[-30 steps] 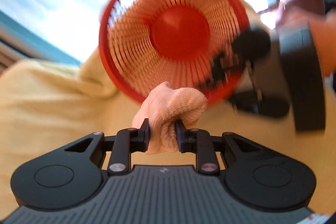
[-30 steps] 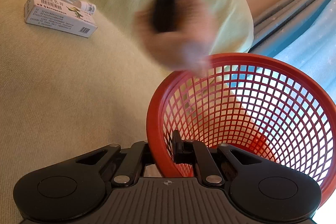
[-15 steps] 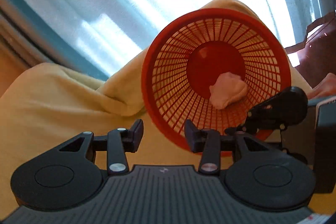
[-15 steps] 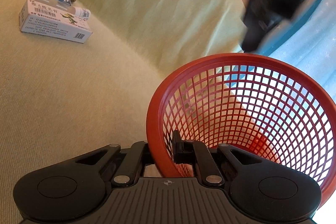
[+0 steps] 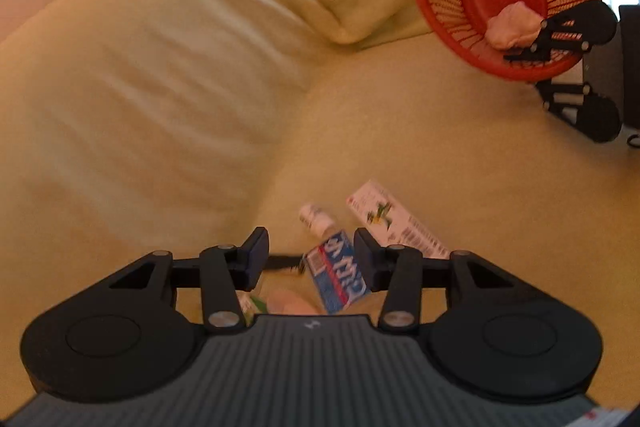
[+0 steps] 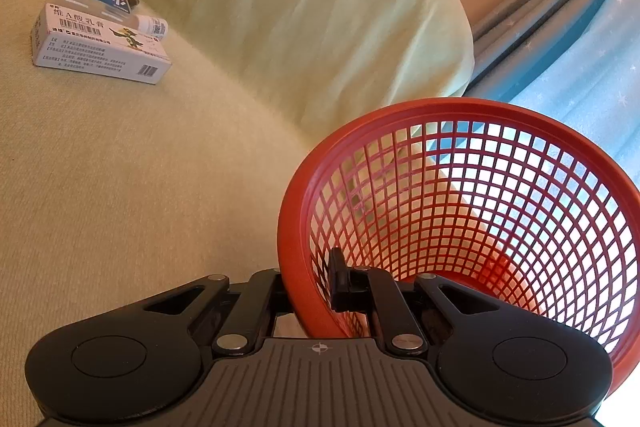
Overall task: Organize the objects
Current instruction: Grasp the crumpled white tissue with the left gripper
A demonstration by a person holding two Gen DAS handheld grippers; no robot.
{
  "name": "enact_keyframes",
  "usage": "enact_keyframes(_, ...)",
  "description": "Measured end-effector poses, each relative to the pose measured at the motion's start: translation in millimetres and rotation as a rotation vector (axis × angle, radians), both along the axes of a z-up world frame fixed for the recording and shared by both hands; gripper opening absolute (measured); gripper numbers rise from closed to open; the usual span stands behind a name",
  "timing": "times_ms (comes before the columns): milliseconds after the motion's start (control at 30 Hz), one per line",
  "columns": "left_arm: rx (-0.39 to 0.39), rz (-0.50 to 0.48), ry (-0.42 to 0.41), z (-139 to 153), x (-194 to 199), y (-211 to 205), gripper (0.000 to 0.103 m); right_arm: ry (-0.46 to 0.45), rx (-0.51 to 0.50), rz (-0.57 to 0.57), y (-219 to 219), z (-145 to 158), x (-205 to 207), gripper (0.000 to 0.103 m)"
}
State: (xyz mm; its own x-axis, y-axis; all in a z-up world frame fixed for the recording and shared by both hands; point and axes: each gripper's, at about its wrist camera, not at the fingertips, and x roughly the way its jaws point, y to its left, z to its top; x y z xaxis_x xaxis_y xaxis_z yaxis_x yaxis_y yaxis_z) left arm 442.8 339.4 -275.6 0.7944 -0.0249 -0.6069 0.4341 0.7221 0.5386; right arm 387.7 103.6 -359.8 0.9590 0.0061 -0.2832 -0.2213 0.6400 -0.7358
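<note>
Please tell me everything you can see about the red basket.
The basket is round, red, apparently plastic, with an open lattice wall, a thick solid rim and a solid bottom. It is tipped, mouth facing across the yellow-covered sofa. The right gripper is shut on its rim, one finger inside, one outside. A crumpled pale cloth lies inside.

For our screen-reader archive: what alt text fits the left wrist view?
The left gripper, jaws opening and empty, hovers over a blue packet and small bottle on a yellow sofa. Far right, the right gripper clamps a red basket holding a pale cloth.
</note>
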Motion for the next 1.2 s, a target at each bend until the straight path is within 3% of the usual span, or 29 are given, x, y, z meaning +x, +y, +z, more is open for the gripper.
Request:
enact_keyframes(100, -0.008, 0.094, 0.051, -11, -10, 29, 0.042, 0.001, -0.005, 0.002, 1, -1, 0, 0.005)
enact_keyframes(300, -0.121, 0.286, 0.164, -24, -38, 76, 0.042, 0.002, -0.014, 0.004, 0, -1, -1, 0.005)
enact_keyframes(533, -0.18, 0.388, 0.256, -49, -66, 100, 0.049, 0.003, -0.02, 0.003, -1, -2, -2, 0.005)
enact_keyframes(600, -0.213, 0.394, 0.274, -51, -66, 103, 0.052, 0.003, -0.022, 0.003, -1, -2, -2, 0.005)
enact_keyframes(733, -0.2, 0.389, 0.309, -63, -62, 101, 0.051, 0.004, -0.026, 0.007, -2, -3, -3, 0.005)
enact_keyframes(800, -0.187, 0.394, 0.31, -64, -62, 100, 0.04, 0.004, -0.025, 0.007, -2, -2, -3, 0.005)
enact_keyframes(900, -0.158, 0.375, 0.315, -62, -63, 96, 0.032, 0.005, -0.026, 0.006, -1, -2, -2, 0.005)
enact_keyframes(1200, -0.069, 0.295, 0.215, -33, -65, 78, 0.029, -0.001, -0.021, -0.001, -3, -1, -5, 0.005)
